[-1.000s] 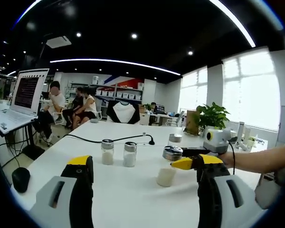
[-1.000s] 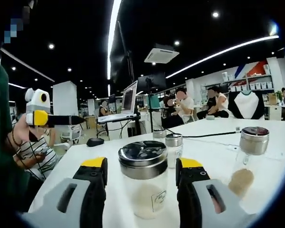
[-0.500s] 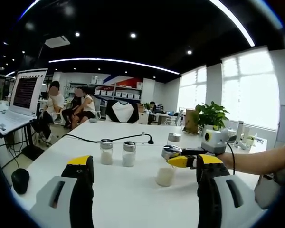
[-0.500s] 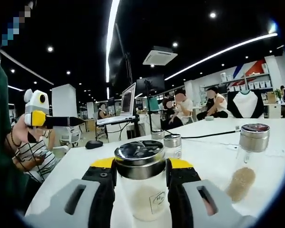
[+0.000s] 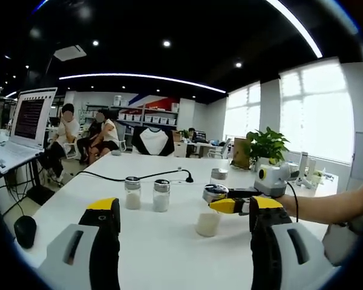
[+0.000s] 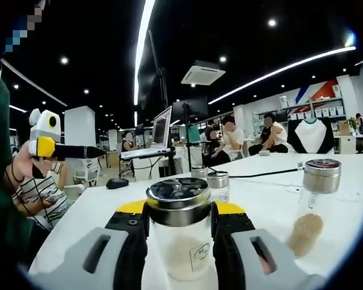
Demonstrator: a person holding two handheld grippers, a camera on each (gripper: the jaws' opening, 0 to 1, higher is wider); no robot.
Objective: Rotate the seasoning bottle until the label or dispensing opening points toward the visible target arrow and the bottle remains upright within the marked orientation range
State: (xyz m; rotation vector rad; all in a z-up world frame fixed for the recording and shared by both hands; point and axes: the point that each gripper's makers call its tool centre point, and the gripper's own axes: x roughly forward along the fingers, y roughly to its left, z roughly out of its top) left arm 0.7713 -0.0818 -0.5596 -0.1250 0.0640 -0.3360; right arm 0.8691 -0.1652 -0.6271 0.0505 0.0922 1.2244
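Observation:
The seasoning bottle (image 6: 179, 241) is clear glass with a shiny metal lid and pale grains inside. It stands upright on the white table (image 6: 272, 199), with a small printed mark on its lower right side. My right gripper (image 6: 179, 212) is shut on it, the yellow-tipped jaws pressing just under the lid. In the left gripper view the same bottle (image 5: 207, 219) stands right of centre, with the right gripper (image 5: 230, 205) reaching in from the right. My left gripper (image 5: 183, 204) is open over the table with nothing between its jaws.
Two small shakers (image 5: 132, 192) (image 5: 161, 194) stand near a black cable (image 5: 139, 177). A bottle of brown grains (image 6: 314, 199) is on the right. A laptop (image 5: 24, 121) and a mouse (image 5: 24, 229) are at the left, a plant (image 5: 266, 145) is behind. People sit in the background.
My right gripper's jaws have closed onto the bottle under its lid and stayed there. The left gripper view has shifted only slightly.

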